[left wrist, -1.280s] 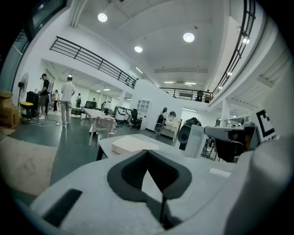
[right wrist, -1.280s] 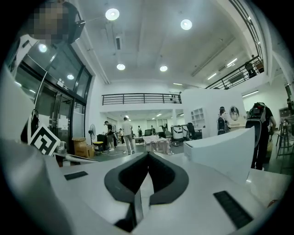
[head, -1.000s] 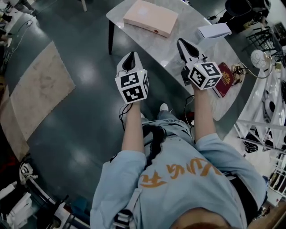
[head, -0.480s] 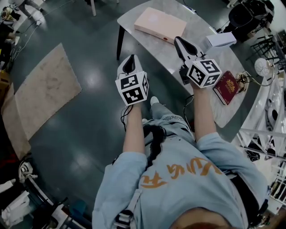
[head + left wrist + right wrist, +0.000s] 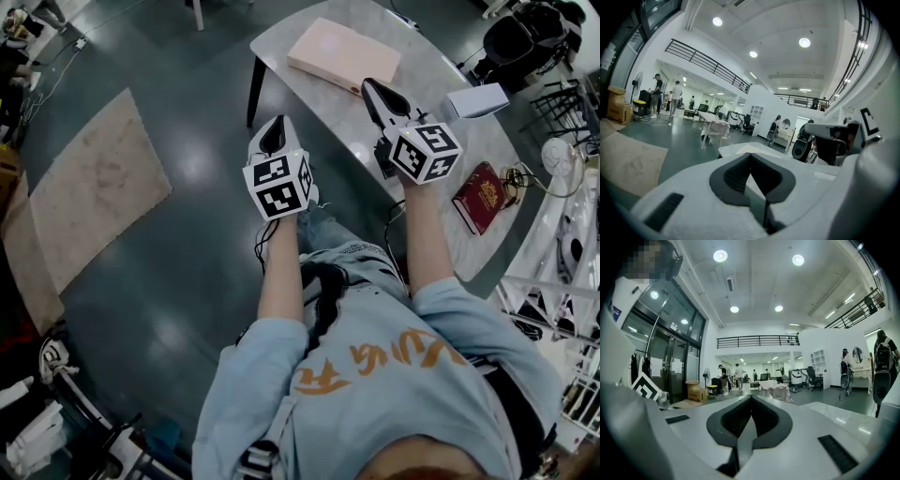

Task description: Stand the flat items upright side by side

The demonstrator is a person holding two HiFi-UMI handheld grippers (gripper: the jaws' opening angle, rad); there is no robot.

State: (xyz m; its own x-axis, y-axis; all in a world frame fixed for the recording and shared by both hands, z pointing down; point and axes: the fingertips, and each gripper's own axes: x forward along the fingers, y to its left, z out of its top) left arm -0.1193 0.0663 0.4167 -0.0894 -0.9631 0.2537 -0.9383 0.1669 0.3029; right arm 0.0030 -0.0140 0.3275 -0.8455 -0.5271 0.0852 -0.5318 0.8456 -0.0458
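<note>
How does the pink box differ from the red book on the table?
The pink box is pale and plain; the red book is dark with a gold emblem on its cover. The box looks clearly larger than the book. The box sits at the far end of the table; the book lies nearer the person, by the right edge. Both lie flat, neither stood upright.

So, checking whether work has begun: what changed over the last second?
The person has stepped toward the table, carrying both grippers forward; in the head view the right gripper now points close by the near corner of the pink box. Nothing was gripped or released: it and the left gripper stay shut and empty. The white box, red book and pink box still lie flat in place.
</note>
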